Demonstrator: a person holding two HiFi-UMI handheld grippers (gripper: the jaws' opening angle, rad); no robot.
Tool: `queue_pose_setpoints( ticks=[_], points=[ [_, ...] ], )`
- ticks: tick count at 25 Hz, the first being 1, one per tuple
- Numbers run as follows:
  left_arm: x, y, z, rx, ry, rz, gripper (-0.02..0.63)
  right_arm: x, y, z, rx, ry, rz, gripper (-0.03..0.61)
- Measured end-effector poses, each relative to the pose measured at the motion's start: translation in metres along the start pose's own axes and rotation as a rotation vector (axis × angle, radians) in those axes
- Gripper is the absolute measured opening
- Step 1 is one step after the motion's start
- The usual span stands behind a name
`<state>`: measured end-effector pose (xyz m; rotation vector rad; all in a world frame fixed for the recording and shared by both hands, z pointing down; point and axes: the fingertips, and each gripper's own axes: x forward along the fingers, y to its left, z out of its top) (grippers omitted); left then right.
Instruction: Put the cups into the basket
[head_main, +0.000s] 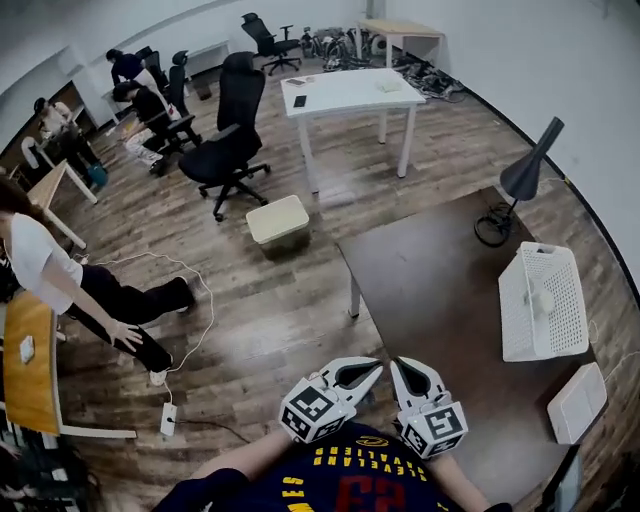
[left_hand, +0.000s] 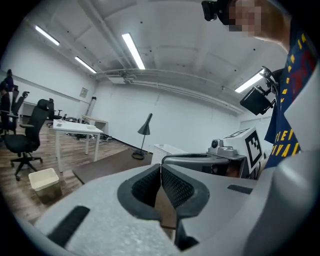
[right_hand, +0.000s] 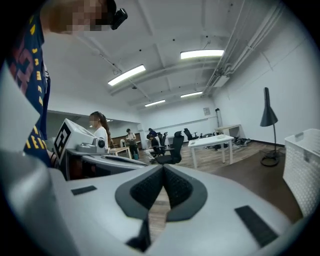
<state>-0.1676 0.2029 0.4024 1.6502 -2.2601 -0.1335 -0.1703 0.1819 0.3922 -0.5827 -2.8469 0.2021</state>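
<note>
Left tool (head_main: 372, 370) sits low in the head view, close to the person's dark shirt with yellow lettering (head_main: 360, 470), marker cube toward the body, jaws pointing away. In the left gripper view the left tool's (left_hand: 161, 171) ribbed black pads are pressed together, nothing between them. Right tool (head_main: 400, 368) is just beside it, tips nearly level with the left one's. The right gripper view shows the right tool's (right_hand: 163, 173) pads meeting at the tip, also empty. Both are over the near left corner of the dark brown rectangular table (head_main: 440, 290). White perforated plastic basket (head_main: 560, 290) stands on the right side of that table, well apart from both tools. Its wall shows at the right edge of the right gripper view (right_hand: 302, 167). A small round white thing (head_main: 541, 298) lies inside the basket, but I cannot tell if it is a cup. A flat white rectangular piece (head_main: 577, 402) lies nearer the person, close to the table's right edge. Black cone-shaded floor lamp (head_main: 525, 172) is at the table's far end. Beyond on the wooden plank floor (head_main: 250, 300): cream lidded bin (head_main: 278, 220), black office chair (head_main: 232, 135), white rectangular desk (head_main: 345, 92). A person in a white top (head_main: 40, 260) bends forward at far left.
</note>
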Motion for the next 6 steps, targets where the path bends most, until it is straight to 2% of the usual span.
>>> queue_pose_setpoints(
  ticks=[6],
  points=[
    [-0.067,0.060,-0.018,-0.069,-0.035,0.232,0.012,0.065,0.057,-0.009,-0.028,0.019,0.214,0.014]
  ],
)
